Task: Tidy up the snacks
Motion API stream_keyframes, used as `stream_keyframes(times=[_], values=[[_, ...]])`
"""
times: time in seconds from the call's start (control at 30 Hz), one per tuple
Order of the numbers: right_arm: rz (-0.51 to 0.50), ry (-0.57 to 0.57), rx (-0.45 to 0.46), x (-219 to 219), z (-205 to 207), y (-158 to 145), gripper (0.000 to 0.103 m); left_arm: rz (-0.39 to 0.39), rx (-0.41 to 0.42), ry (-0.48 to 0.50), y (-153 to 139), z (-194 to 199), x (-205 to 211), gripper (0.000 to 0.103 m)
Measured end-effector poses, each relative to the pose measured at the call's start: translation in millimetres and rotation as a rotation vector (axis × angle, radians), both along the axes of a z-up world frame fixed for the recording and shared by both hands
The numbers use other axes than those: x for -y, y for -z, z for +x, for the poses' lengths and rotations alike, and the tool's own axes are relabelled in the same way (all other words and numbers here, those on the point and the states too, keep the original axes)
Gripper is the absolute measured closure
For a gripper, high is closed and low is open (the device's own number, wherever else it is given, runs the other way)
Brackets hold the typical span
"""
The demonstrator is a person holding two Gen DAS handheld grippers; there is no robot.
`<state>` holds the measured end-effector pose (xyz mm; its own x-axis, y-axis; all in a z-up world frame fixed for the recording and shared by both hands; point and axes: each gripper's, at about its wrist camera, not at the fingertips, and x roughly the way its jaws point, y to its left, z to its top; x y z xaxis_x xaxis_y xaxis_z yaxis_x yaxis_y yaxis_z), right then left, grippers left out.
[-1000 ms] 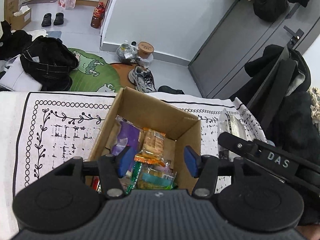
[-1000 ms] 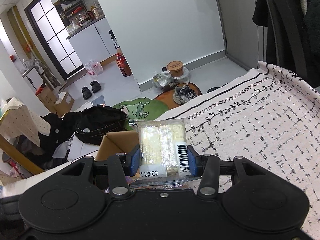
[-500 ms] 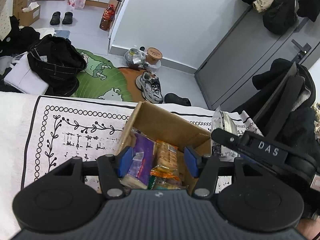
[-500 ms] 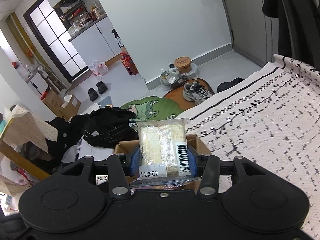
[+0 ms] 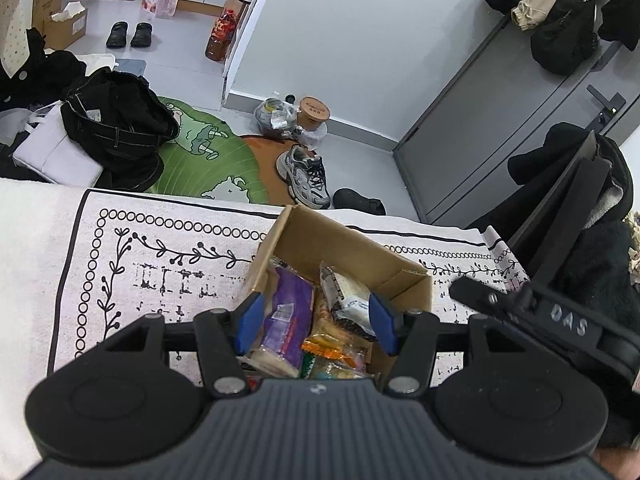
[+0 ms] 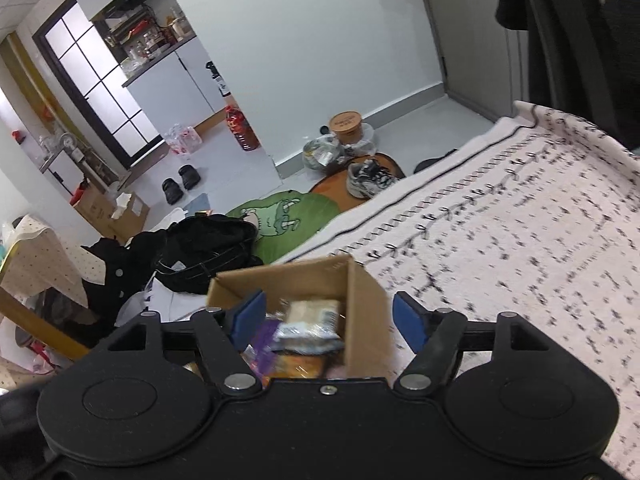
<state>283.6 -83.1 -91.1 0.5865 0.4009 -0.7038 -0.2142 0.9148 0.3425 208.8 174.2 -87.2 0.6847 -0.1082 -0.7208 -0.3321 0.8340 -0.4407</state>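
Fingers (image 6: 408,322) of your right gripper (image 6: 326,320) had just spread wide, and nothing sat between them: the pale cracker packet (image 6: 310,320) they had carried lay loose on top of the heap inside the cardboard box (image 6: 362,312). Fingers of your left gripper (image 5: 314,322) stood about half open over the near end of that same box, and no snack appeared pinched there, though the purple packet (image 5: 286,320) and the cracker packet (image 5: 346,294) showed in the gap between the pads.

Both tools hung crowded over one small box, and that was the main risk. Had you pulled the right hand back carelessly, its far finger could have caught the right-hand wall and dragged or tipped the box, which sat on soft patterned bedding (image 5: 168,276) rather than a firm tabletop. I judged that footing poor, so a nudge might have spilled the lot.

The cracker packet rested high and tilted against the far right wall, not settled; its slick wrapper could have slid out over the rim. The orange packet (image 5: 334,350) beneath looked jumbled too, leaving little level room. The right view was blurred, so how firmly the packet lay I could not tell.
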Motion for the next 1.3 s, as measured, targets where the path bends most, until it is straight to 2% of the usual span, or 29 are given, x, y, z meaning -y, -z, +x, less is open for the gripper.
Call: stream_keyframes(times=[0.07, 0.27, 0.5, 0.57, 0.7, 0.87, 1.07, 1.3], values=[[-0.007, 0.002, -0.005, 7.3, -7.1, -0.9, 0.032, 0.007, 0.005, 0.006, -4.0, -0.9, 4.4, 0.046], [-0.02, 0.03, -0.017, 35.2, -24.0, -5.8, 0.032, 0.034, 0.002, 0.027, -13.3, -6.8, 22.0, 0.033], [-0.023, 0.066, 0.005, 67.8, -42.0, -20.8, 0.028, 0.053, -0.023, 0.086, -23.9, -11.6, 46.3, 0.032], [-0.017, 0.081, 0.01, 76.3, -47.0, -26.2, 0.026, 0.062, -0.029, 0.103, -28.8, -13.8, 54.6, 0.031], [-0.01, 0.104, 0.033, 92.5, -60.8, -37.4, 0.019, 0.083, -0.026, 0.122, -38.3, -20.8, 68.2, 0.023], [-0.008, 0.134, 0.067, 113.5, -80.8, -50.5, 0.008, 0.106, -0.016, 0.155, -53.3, -31.9, 86.2, 0.022], [-0.011, 0.147, 0.094, 134.5, -101.3, -63.2, 0.001, 0.134, -0.011, 0.185, -68.5, -48.6, 104.7, 0.017], [-0.035, 0.153, 0.105, 151.6, -122.8, -71.5, 0.0, 0.136, -0.007, 0.225, -78.7, -68.1, 121.0, 0.01]])
